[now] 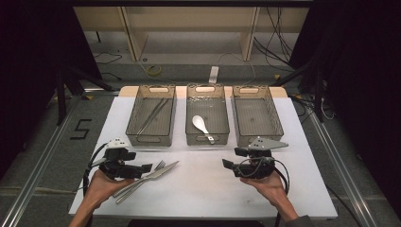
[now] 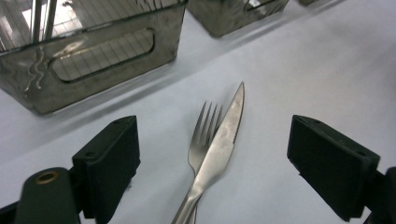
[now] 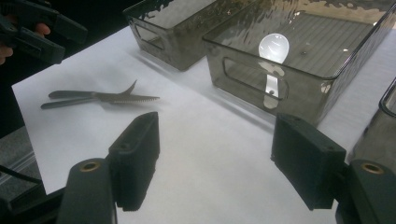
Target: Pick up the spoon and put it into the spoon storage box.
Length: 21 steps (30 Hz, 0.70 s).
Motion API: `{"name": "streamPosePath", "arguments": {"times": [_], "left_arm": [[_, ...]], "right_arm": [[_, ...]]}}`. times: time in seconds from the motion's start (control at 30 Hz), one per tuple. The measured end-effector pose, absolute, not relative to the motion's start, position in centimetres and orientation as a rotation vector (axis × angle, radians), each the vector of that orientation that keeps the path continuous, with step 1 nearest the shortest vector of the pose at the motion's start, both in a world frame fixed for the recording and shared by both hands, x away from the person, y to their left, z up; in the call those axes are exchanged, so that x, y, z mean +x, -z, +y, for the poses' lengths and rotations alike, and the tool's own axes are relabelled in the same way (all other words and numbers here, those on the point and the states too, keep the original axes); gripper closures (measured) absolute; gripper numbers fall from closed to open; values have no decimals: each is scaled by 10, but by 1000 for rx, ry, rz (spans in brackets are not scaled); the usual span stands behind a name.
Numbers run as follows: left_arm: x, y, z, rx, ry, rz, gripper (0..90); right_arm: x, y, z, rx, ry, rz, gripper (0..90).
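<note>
The left gripper point(image 2: 212, 154) is positioned with its jaws spread wide over the white surface point(image 2: 317, 70). Between them, untouched, a knife point(image 2: 219, 144) lies across a fork point(image 2: 203, 128). A grey basket point(image 2: 93, 60) stands beyond.

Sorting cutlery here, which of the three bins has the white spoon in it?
The middle bin: a white spoon lies in it. The left bin holds chopsticks; the right bin looks empty.

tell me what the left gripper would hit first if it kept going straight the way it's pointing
Most likely the knife, lying across the fork on the table straight ahead of the open left gripper. Depth is hard to judge, so it may pass just over them.
</note>
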State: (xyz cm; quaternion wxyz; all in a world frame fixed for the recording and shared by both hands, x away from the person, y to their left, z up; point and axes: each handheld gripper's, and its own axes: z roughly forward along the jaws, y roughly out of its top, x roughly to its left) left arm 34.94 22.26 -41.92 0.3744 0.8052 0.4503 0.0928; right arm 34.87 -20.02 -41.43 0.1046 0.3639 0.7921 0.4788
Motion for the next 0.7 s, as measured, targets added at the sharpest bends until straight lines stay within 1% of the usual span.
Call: {"name": "streamPosePath", "arguments": {"times": [0.4, 0.7], "left_arm": [[352, 428, 226, 2172, -225, 1182, 190], [353, 433, 232, 2210, -209, 1208, 222]], "right_arm": [[334, 421, -214, 1098, -1455, 2283, 298], [325, 426, -220, 1121, -1453, 2258, 269]]}}
